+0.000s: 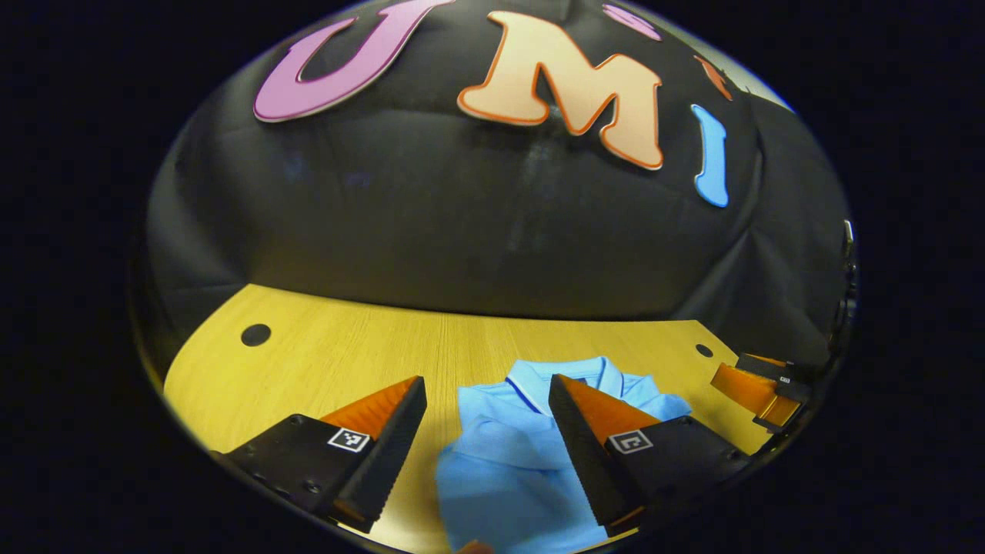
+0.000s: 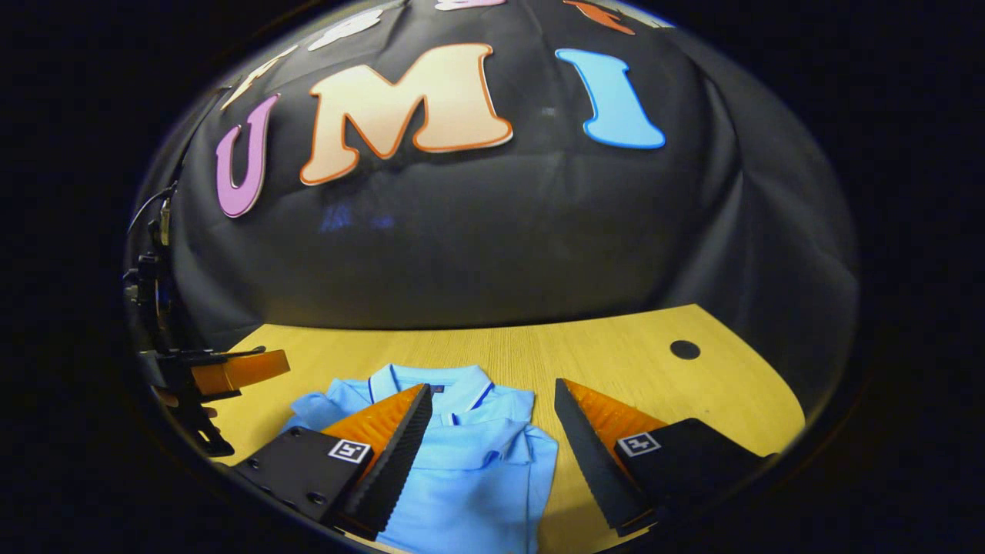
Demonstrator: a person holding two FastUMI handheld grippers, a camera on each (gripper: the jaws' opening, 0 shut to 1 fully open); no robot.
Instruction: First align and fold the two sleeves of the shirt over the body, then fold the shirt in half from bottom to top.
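Observation:
A light blue polo shirt (image 1: 508, 454) lies on the wooden table (image 1: 346, 354), collar toward the wall, with its sleeves folded in over the body. My left gripper (image 1: 486, 396) hovers open above the shirt's left part, nothing between its fingers. In the right gripper view the same shirt (image 2: 462, 462) sits below my right gripper (image 2: 492, 400), which is also open and holds nothing; its left finger is over the shirt's chest, its right finger over bare table. The right gripper (image 1: 758, 388) shows at the far right of the left gripper view, and the left gripper (image 2: 231, 373) at the far left of the right gripper view.
The table (image 2: 616, 346) has a round dark hole near each far corner (image 1: 255, 335) (image 2: 684, 349). The black cloth wall (image 1: 477, 231) rises right behind the table's far edge. A hand's fingers (image 2: 185, 404) show beside the far gripper.

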